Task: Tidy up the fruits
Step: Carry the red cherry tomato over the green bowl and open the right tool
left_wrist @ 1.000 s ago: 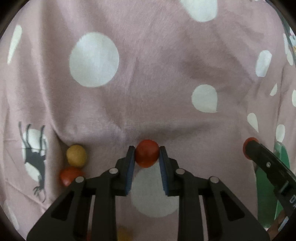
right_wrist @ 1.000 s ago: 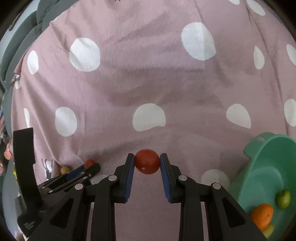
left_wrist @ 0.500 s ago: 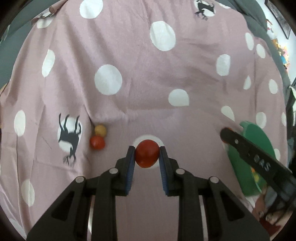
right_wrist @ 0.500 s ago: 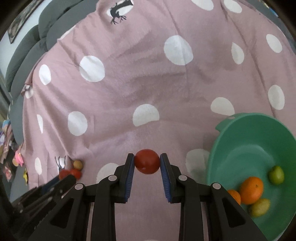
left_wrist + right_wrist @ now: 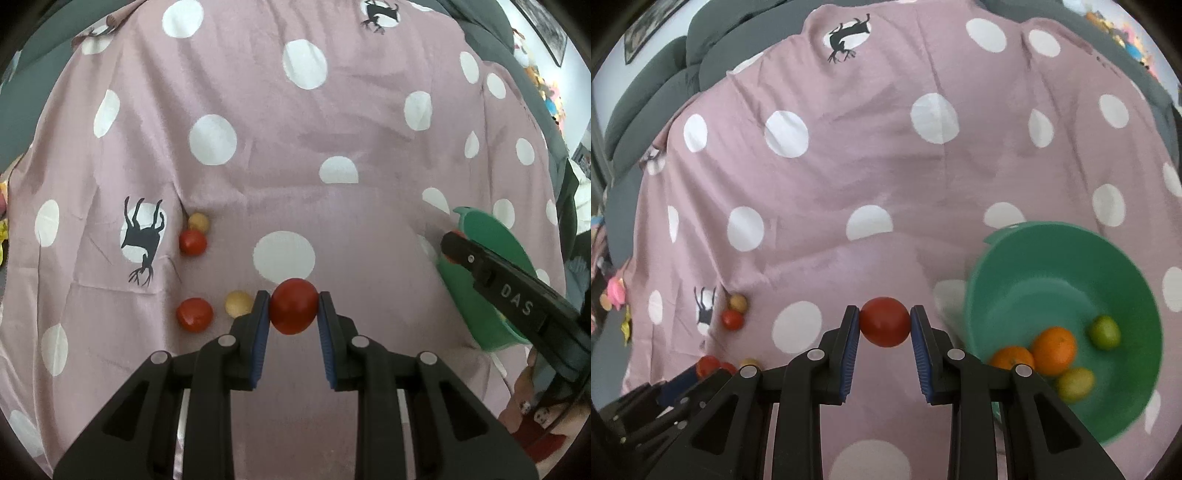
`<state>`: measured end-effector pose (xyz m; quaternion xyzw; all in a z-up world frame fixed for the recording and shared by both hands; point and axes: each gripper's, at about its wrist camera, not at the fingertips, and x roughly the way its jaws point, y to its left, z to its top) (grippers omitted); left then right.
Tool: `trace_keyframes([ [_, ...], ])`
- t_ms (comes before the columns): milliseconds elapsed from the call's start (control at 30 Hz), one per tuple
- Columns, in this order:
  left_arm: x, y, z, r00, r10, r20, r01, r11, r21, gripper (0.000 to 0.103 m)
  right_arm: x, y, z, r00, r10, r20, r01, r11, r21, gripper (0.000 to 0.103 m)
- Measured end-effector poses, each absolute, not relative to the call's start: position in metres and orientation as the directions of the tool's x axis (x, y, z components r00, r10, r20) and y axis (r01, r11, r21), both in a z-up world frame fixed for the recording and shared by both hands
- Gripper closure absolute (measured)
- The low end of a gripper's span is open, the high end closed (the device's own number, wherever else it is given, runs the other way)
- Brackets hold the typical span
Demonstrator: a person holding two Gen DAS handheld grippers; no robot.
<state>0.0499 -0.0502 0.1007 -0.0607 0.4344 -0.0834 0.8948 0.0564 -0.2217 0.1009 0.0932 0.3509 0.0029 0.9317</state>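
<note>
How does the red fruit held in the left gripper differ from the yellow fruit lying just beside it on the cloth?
The held red fruit is deep red; the yellow fruit is pale. The red one looks larger. It is clamped in the left gripper, while the yellow one lies free on the cloth. Both are round.

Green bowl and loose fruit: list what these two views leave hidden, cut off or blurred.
- Green bowl, left wrist view: the right hand-held gripper crosses it, hiding its inside.
- Green bowl, right wrist view: near rim blurred; the lower orange is partly behind the gripper's frame.
- Lower pale fruit, left wrist view: part hidden behind the left hand-held gripper.
- Near red fruits, right wrist view: blurred, count unclear.
</note>
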Motion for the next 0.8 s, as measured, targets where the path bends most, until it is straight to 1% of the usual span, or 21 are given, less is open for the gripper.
trace_keyframes([
  [133,0.048,-0.055,0.106,0.618,-0.225,-0.753,0.115,0.974,-0.196,0.078,0.048,-0.233,0.098,0.753,0.083,-0.653,0.073,0.975,0.208,0.073],
  [200,0.046,-0.058,0.107,0.623,-0.220,-0.751,0.119,0.975,-0.187,0.078,0.046,-0.235,0.099,0.753,0.072,-0.654,0.081,0.976,0.201,0.073],
  [633,0.036,-0.095,0.121,0.633,-0.271,-0.725,0.213,0.962,-0.173,0.078,0.029,-0.271,0.117,0.798,0.016,-0.603,0.160,0.958,0.237,0.073],
  [800,0.036,-0.121,0.123,0.625,-0.290,-0.725,0.262,0.953,-0.155,0.078,0.020,-0.296,0.123,0.808,-0.039,-0.588,0.226,0.942,0.247,0.073],
])
